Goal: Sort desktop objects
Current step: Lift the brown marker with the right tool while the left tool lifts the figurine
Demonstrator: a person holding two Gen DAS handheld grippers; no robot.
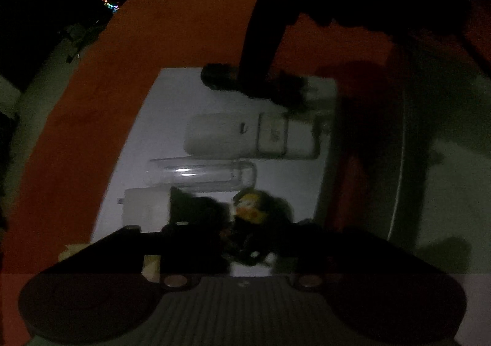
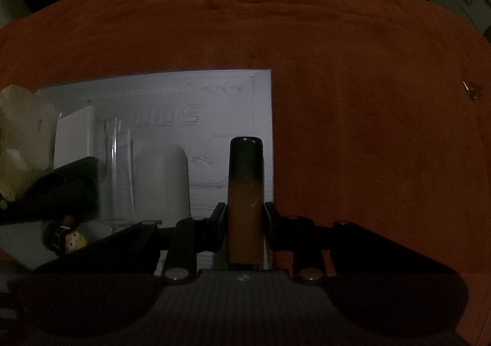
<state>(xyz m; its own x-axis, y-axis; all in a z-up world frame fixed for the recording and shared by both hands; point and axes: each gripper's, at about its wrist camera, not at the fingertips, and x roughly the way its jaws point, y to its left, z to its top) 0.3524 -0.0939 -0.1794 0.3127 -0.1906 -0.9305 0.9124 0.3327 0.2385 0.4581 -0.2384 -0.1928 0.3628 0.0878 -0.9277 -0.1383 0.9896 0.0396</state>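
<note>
- right hand-held gripper (image 2: pixel 244 217) is clamped on an orange-and-black tube (image 2: pixel 245 192) over the white tray (image 2: pixel 233 100)
- left hand-held gripper (image 1: pixel 245 223) is partly open around a small yellow-faced figurine (image 1: pixel 250 205), grip unclear in the dark

You have: matt orange cloth (image 2: pixel 368 85); on it, smooth white mat (image 2: pixel 239 100), clear glossy tube (image 1: pixel 199 175), glossy amber-black stick (image 2: pixel 245 192).

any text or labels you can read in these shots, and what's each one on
"500", embossed and seen upside down, so it looks like "00S": white board, right wrist view; a further character left of it is hidden.
Embossed line and arrow patterns on the same board: not text.
Small dark mark on the white case, left wrist view: too blurred to read.
Faint print on the case's cap: too blurred to read.
Nothing else readable.
</note>
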